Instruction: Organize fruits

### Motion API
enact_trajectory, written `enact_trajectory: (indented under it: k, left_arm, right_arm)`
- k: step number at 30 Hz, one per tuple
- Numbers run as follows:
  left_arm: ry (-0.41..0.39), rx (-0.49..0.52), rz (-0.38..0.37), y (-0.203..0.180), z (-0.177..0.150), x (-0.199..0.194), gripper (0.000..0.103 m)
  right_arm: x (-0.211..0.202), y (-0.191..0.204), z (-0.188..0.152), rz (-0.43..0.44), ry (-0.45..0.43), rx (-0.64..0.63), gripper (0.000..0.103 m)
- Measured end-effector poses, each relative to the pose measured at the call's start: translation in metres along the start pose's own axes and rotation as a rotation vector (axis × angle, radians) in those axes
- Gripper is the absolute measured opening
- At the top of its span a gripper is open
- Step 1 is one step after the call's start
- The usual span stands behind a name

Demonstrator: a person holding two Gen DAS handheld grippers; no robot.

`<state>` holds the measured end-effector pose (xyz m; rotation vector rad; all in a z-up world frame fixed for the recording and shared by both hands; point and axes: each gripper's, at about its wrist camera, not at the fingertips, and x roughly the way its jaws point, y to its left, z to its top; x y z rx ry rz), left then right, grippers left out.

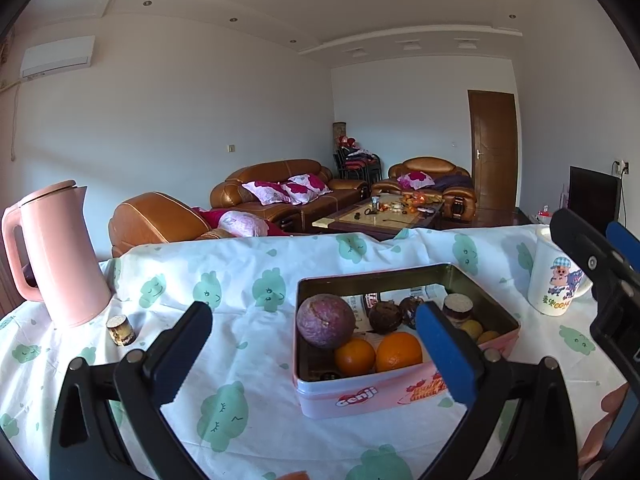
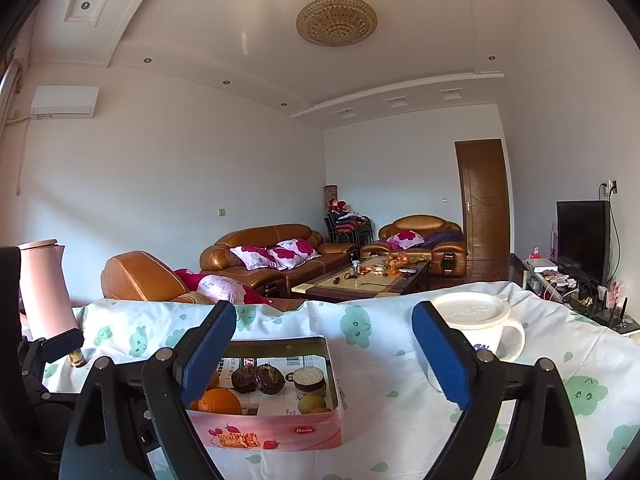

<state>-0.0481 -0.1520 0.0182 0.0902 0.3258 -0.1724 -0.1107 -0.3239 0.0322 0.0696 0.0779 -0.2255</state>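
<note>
A pink tin box [image 1: 360, 400] stands on the table with a purple passion fruit [image 1: 325, 320], two oranges [image 1: 398, 351], two dark wrinkled fruits [image 1: 385, 317], small yellow fruits [image 1: 472, 328] and a short sugarcane piece [image 1: 457, 307] inside. My left gripper [image 1: 314, 318] is open and empty, just in front of the box. The box also shows in the right wrist view [image 2: 280, 432]. My right gripper [image 2: 324, 320] is open and empty, above the box's right side. It shows at the right edge of the left wrist view [image 1: 600, 264].
A pink kettle [image 1: 56, 256] stands at the table's left, with another sugarcane piece [image 1: 121, 330] beside it. A white lidded mug [image 2: 476, 320] stands right of the box. The tablecloth [image 1: 240, 288] has green prints. Sofas and a coffee table lie beyond.
</note>
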Motion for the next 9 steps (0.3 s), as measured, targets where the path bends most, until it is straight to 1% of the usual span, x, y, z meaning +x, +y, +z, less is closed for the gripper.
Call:
enact_trajectory:
  k: [2,4,9]
  left_arm:
    - [0.006,-0.010,0.003,0.0011,0.0001,0.0003,0.103]
    - [0.009,-0.022,-0.036,0.0039,0.0003,0.0009,0.103]
    - [0.014,-0.029,-0.023,0.0042,0.0006,0.0010,0.103]
  right_arm:
    - [-0.0013,-0.0002,0.0001,-0.006,0.003,-0.001,0.092]
    - [-0.0025,-0.0001,0.0003,-0.008,0.004,0.000,0.092]
    - [-0.0013,-0.0008,0.0012,-0.004,0.015,0.003,0.092]
